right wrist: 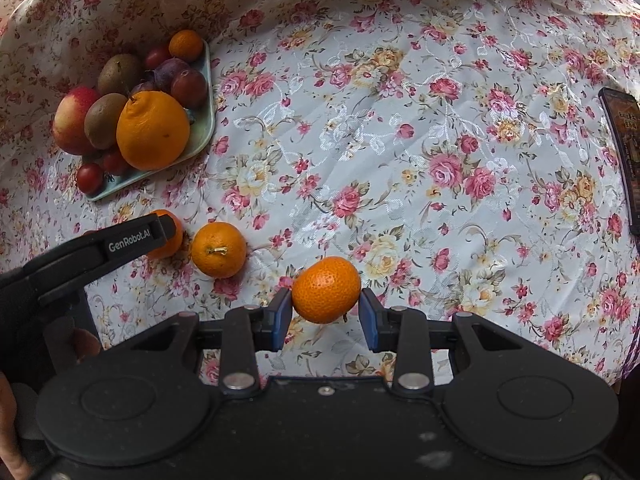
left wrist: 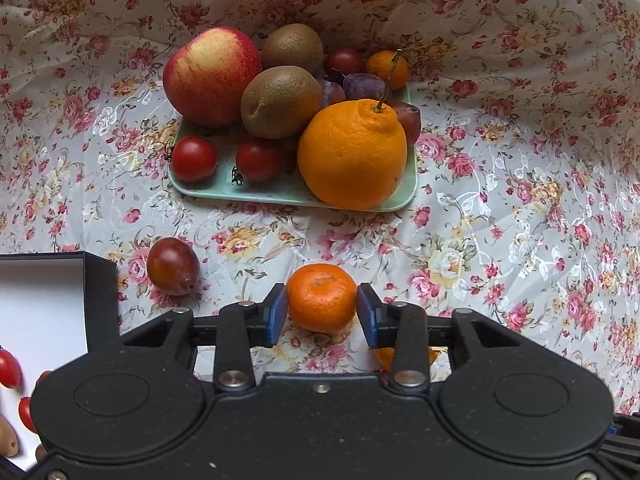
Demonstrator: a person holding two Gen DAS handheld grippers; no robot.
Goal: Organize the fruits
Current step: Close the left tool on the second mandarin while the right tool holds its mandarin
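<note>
The left gripper (left wrist: 322, 312) clamps its fingers on a mandarin (left wrist: 321, 297) just above the counter; the right gripper (right wrist: 326, 314) likewise pinches a second mandarin (right wrist: 326, 289). Beyond, a green tray (left wrist: 280, 192) holds an apple (left wrist: 210, 76), kiwis (left wrist: 280, 100), tomatoes (left wrist: 194, 159), plums (left wrist: 364, 85) and a big orange (left wrist: 352, 154).
</note>
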